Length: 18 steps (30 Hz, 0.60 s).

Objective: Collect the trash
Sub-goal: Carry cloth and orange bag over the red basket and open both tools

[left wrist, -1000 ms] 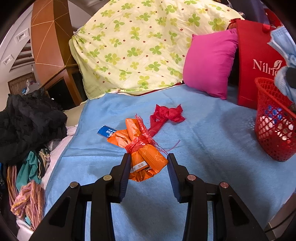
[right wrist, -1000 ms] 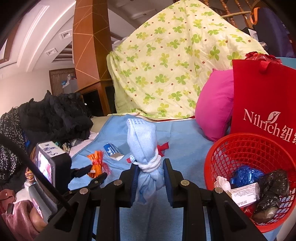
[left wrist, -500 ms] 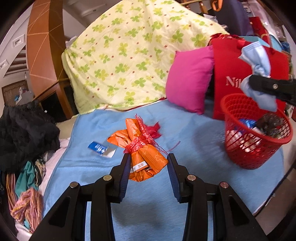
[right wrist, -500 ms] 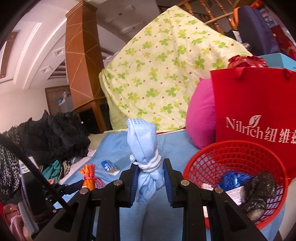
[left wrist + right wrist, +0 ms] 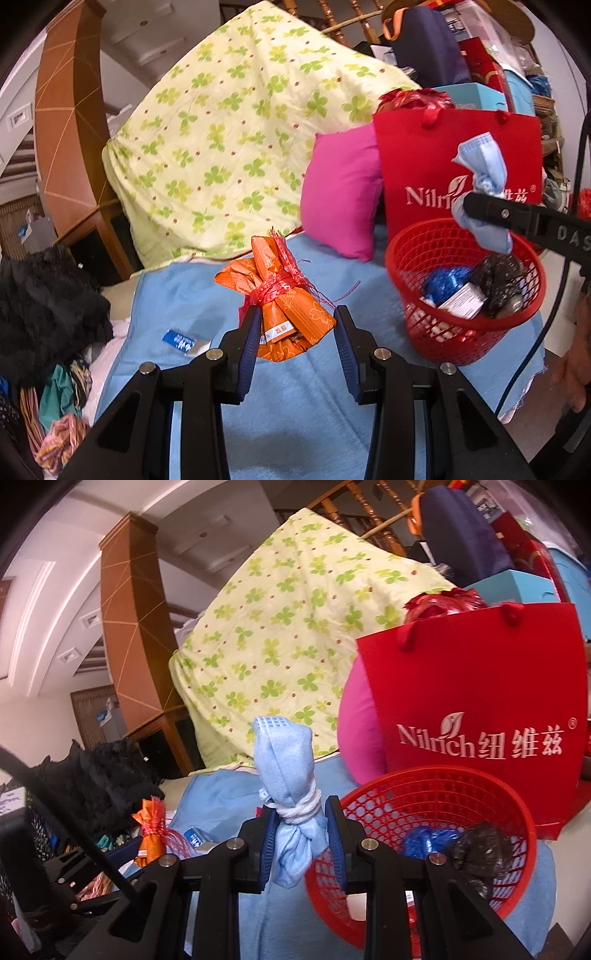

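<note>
My left gripper (image 5: pixel 297 341) is shut on an orange wrapper bundle (image 5: pixel 280 295) tied with red string, held above the blue blanket (image 5: pixel 295 413). My right gripper (image 5: pixel 299 840) is shut on a knotted light-blue face mask (image 5: pixel 291 797); the left wrist view shows the mask (image 5: pixel 480 184) held over the rim of the red mesh basket (image 5: pixel 443 336). The basket (image 5: pixel 424 794) holds a blue wad, a black bag and a white box. A small blue-and-white packet (image 5: pixel 184 341) lies on the blanket at left.
A red Nilrich paper bag (image 5: pixel 458 166) and a pink pillow (image 5: pixel 340 192) stand behind the basket. A clover-print quilt (image 5: pixel 229 140) fills the back. Dark clothes (image 5: pixel 44 310) pile up at left. The bed's right edge runs past the basket.
Both grippers have risen and swung right toward the basket with their loads. The orange bundle has left the blanket and the mask now hangs over the basket's rim.
</note>
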Motion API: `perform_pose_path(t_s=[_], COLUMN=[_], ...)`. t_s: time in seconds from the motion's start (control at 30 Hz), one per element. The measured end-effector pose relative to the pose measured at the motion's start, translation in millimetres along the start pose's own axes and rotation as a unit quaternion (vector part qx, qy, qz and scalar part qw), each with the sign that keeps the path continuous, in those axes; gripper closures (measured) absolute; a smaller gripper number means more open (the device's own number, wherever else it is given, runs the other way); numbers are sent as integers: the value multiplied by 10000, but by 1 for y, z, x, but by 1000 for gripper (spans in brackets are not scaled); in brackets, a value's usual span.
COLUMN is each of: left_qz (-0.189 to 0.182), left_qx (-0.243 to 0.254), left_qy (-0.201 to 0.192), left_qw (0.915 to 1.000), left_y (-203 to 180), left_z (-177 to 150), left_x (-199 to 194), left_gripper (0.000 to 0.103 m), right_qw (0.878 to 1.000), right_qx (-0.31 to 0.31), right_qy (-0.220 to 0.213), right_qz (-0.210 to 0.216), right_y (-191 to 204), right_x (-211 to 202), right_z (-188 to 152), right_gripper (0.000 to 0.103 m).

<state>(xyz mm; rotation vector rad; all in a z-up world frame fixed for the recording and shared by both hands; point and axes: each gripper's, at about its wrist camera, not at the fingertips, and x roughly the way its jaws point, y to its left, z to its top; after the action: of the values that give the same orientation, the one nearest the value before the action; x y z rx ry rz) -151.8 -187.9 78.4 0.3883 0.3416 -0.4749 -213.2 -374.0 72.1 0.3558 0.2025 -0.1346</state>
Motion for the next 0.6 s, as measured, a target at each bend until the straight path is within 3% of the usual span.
perform_pose_path(t_s=[0.6], left_qz=[-205], left_qx=[569], left_qy=[-347], left_qw=[9976], left_y=[-58], left_z=[39], left_x=[-16], left_gripper=[61], right_qw=[9985], right_qx=[354], right_qy=[-267], right_qz=[-320], right_y=[-51], right_x=[-30], right_z=[11], right_gripper=[75])
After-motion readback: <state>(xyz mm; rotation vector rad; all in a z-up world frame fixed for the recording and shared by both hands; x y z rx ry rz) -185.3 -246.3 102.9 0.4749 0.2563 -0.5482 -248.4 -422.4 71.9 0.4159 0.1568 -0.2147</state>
